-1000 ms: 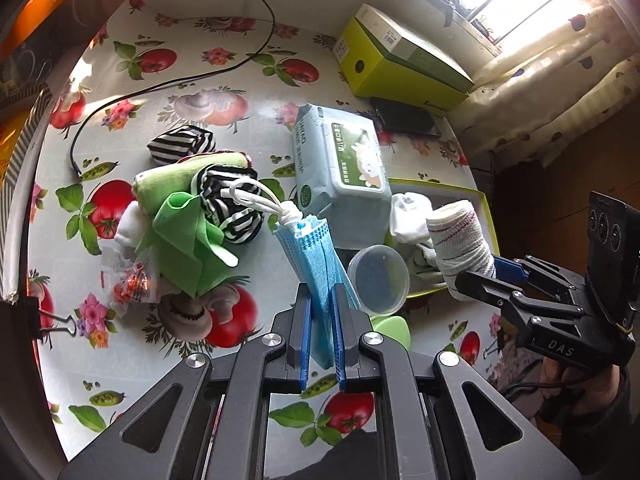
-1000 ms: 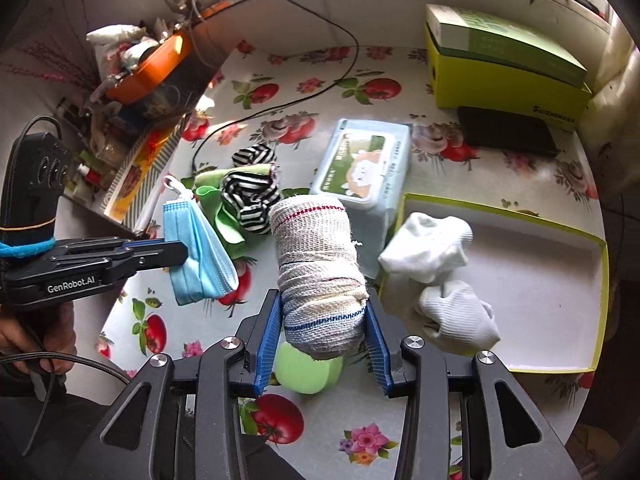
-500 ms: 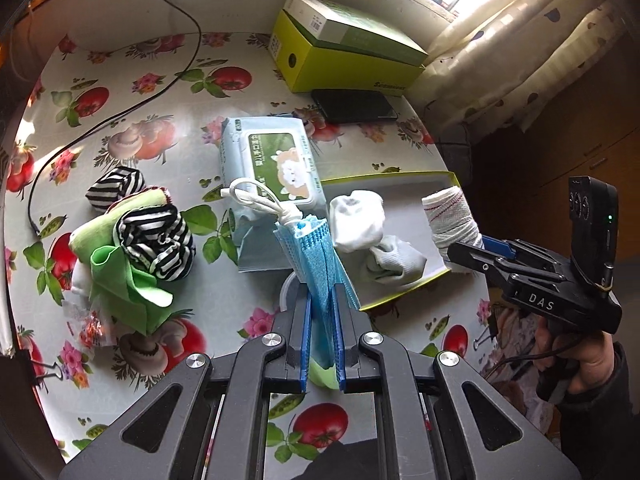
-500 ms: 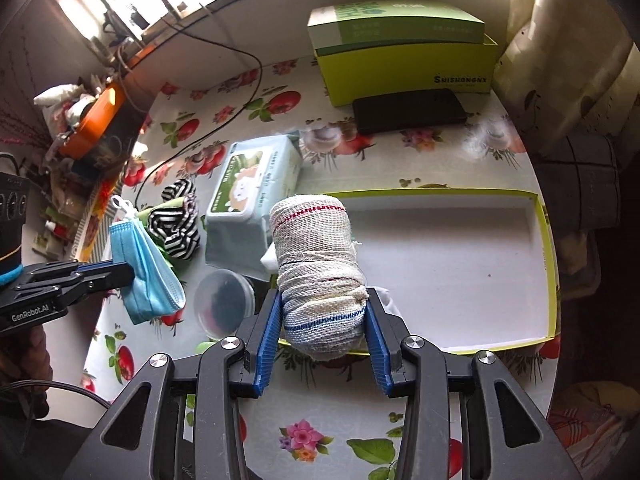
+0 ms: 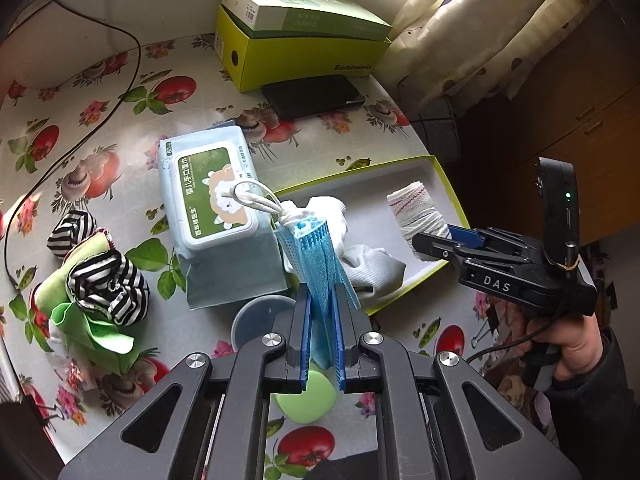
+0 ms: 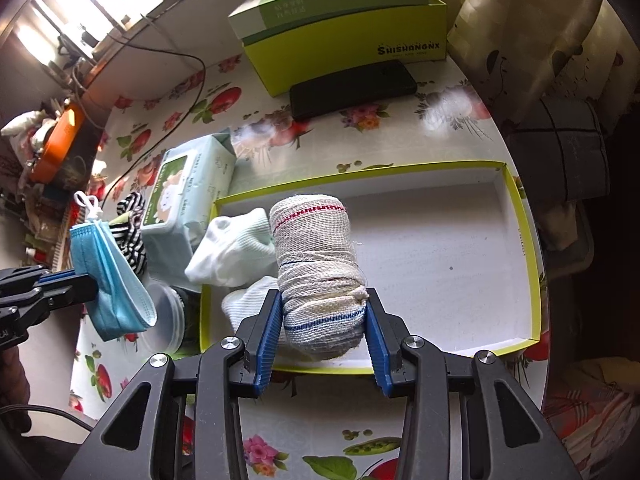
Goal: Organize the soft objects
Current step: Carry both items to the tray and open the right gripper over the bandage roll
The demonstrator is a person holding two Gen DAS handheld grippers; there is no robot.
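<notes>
My left gripper (image 5: 323, 292) is shut on a folded blue face mask (image 5: 316, 252), whose white ear loops (image 5: 256, 196) stick out ahead; it hangs above the table beside the box lid's left edge. My right gripper (image 6: 324, 300) is shut on a rolled cloth bandage (image 6: 316, 256) with red and blue stripes, held over the near left part of the shallow yellow-rimmed box lid (image 6: 520, 216). Two white socks (image 6: 232, 248) lie in the lid's left end. The bandage (image 5: 416, 212) and mask (image 6: 108, 276) also show in the opposite wrist views.
A wet-wipes pack (image 5: 208, 196) lies left of the lid. Striped black-and-white cloths (image 5: 108, 288) and green cloths (image 5: 88, 320) sit further left. A clear round container (image 5: 256, 316) and green lid (image 5: 308, 396) lie below the mask. A yellow-green shoebox (image 6: 344, 24) and black phone (image 6: 352, 88) stand at the back.
Both grippers have moved rightward across the table with their loads. The bandage now hangs over the box lid, lower than before; the mask went from above the cloth pile to the lid's left edge.
</notes>
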